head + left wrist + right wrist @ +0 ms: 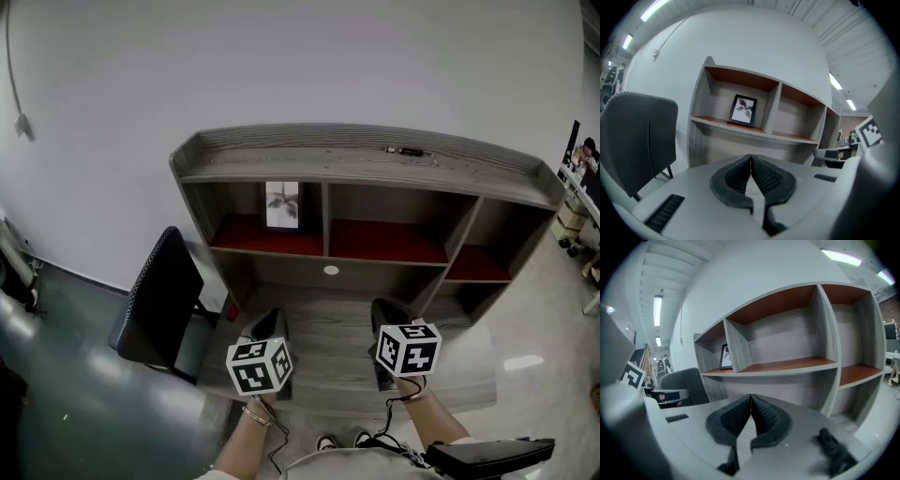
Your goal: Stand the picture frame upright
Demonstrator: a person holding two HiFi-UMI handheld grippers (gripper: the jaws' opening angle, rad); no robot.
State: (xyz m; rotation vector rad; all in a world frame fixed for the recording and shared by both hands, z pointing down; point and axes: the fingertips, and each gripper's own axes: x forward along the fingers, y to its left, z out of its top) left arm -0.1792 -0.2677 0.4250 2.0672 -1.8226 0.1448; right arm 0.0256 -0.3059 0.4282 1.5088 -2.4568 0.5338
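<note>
The black picture frame (282, 206) with a plant print stands upright in the left compartment of the grey shelf unit (326, 219), leaning back against the rear wall. It also shows in the left gripper view as the frame (743, 110), and at the far left of the right gripper view, frame (725, 356). My left gripper (270, 324) hangs low over the desk, well short of the shelf, its jaws shut with nothing between them (751, 157). My right gripper (387, 315) hovers beside it at about the same height, likewise shut and empty (751, 397).
A black office chair (157, 302) stands left of the desk (328, 309). The middle and right shelf compartments hold nothing. A small dark object (408, 150) lies on the shelf's top. A white disc (331, 270) sits on the desk's back panel. A chair armrest (489, 456) shows at the bottom right.
</note>
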